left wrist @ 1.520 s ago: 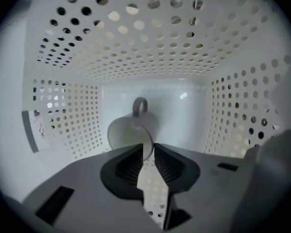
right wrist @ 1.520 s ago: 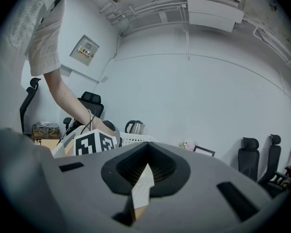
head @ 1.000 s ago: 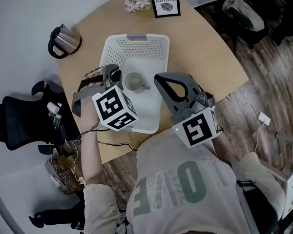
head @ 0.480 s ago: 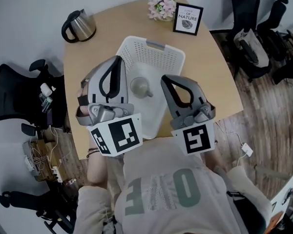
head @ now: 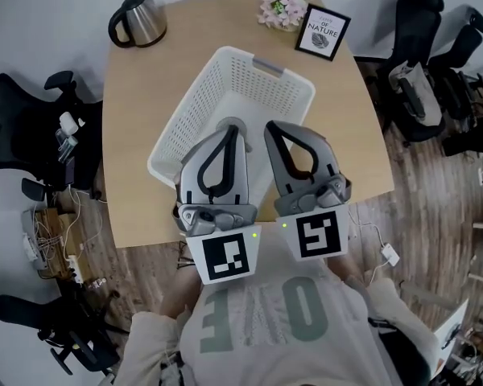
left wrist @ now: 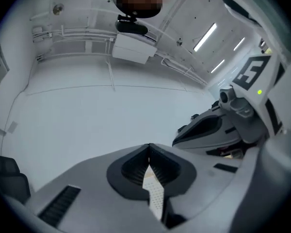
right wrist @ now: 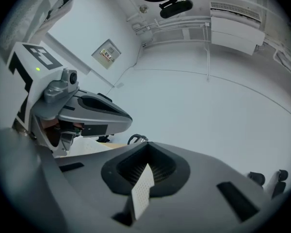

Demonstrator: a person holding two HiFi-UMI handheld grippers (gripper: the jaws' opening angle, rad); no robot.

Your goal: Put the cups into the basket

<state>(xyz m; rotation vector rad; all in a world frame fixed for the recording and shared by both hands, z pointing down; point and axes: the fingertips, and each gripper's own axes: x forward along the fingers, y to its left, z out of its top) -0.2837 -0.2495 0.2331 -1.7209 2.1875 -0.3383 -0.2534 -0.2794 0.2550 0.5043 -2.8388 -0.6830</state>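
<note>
**One cup in, both claws empty above the basket**

We look down on a pale wooden table (head: 133,143) in an office with a plank floor and dark chairs around it. The white mesh basket (head: 195,107) lies slantwise in the middle of it. Beyond the basket's far end are a steel kettle (head: 141,22), a small bunch of flowers (head: 282,6) and a framed print (head: 322,37).

Both tools hang over the basket's near end. The left gripper (left wrist: 149,149) is clenched, its pads meeting at the tip with nothing between them. The right gripper (right wrist: 146,150) is clenched and empty too. Through the slit under each pair of jaws we see only basket mesh.

The cup (head: 228,121) sits inside the basket, about the middle of its floor. It is a grey round thing, and only an arc of its rim shows past the left gripper's nose. We cannot make out its handle or whether it stands level. We see no other cup on the table, so we judge the loading may be finished.

The main risk, as we see it, is that the left gripper hides the cup. A blind drop could strike the cup's rim and tip it. A jaw could also catch the basket's wall on the way out and drag the light basket, cup and all, towards the table's near edge.
</note>
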